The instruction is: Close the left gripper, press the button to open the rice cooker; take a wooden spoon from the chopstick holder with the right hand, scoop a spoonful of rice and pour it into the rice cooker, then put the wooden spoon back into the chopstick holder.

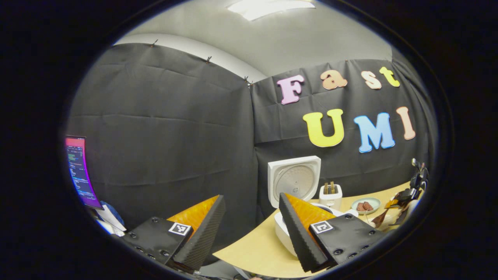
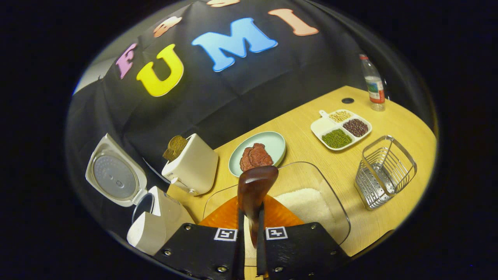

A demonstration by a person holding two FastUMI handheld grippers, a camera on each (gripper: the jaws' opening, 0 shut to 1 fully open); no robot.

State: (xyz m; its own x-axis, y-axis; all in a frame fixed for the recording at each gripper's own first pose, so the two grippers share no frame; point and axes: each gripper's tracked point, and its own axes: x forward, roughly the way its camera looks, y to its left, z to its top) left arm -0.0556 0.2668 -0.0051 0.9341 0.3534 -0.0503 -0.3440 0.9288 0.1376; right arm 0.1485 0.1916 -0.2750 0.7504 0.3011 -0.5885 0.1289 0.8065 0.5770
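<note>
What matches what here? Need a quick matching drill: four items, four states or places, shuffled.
Items:
1. rice cooker
2. wooden spoon
3. toaster
4. wire chopstick holder

States or places:
A. holds a slice of bread in its slot
B. lid standing open
C. clamped in the right gripper, bowl over the clear rice container
D. stands on the table beside the clear rice container

Pairs: 1-B, 2-C, 3-A, 4-D
</note>
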